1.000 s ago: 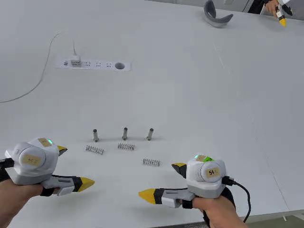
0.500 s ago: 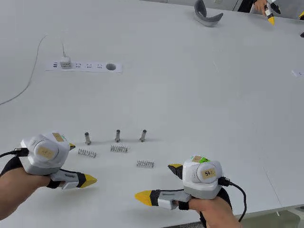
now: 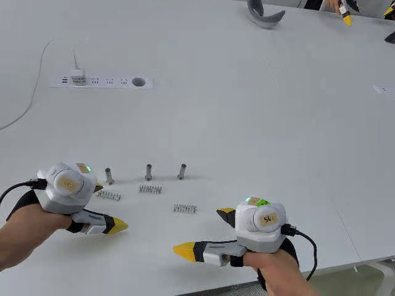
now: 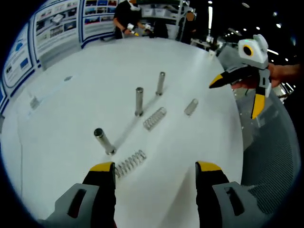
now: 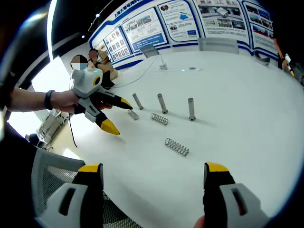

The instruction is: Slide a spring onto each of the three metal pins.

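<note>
While the white tabletop runs out past a power strip toward walls hung with posters, the left gripper and right gripper hold their fingers wide apart, gripping nothing. Three springs lie flat just ahead of those fingers, beside three upright pins.

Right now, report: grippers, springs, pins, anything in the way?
Left gripper open, empty; right gripper open, empty. Three springs flat on table beside three upright bare pins. Power strip far back, out of the way.
</note>
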{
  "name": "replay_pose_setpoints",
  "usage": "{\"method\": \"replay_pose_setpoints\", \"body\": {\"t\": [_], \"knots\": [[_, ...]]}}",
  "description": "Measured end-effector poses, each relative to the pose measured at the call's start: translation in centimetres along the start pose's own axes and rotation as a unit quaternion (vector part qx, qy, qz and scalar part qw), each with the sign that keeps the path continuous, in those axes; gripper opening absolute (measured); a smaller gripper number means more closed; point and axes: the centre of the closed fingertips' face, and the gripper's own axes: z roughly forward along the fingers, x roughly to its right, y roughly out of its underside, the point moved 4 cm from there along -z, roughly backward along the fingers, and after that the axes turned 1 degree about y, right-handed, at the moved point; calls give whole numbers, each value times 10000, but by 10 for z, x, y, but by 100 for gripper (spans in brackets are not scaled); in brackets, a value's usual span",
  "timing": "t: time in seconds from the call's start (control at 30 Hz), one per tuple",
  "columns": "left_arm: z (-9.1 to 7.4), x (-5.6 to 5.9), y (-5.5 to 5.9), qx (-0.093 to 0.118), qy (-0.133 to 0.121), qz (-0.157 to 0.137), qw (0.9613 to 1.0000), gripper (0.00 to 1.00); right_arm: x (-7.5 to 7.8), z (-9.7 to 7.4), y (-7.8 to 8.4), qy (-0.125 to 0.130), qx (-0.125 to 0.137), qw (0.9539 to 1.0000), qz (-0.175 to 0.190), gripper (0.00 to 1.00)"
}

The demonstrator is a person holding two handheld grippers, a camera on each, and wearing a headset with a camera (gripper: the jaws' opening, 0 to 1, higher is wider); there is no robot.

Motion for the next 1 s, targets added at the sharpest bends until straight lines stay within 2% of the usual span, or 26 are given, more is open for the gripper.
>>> {"method": "replay_pose_setpoints", "body": {"t": [0.23,0.4,0.57,0.7,0.9,1.0], "knots": [[-2,6,11,-276,32,78,9996,65,1,-2,1,24,11,10000,19,88],[-4,7,15,-326,-31,121,9994,59,3,-2,3,35,20,10000,47,88],[-5,8,19,-408,11,156,9990,45,0,-1,2,10,28,10000,32,88],[-4,10,20,-409,26,186,9990,39,0,-1,3,2,16,10000,25,88],[-2,5,21,-354,-179,-25,9992,28,0,-1,3,11,28,10000,42,88],[-1,1,20,-352,-326,-15,9988,23,0,-1,3,7,15,10000,34,88]]}}
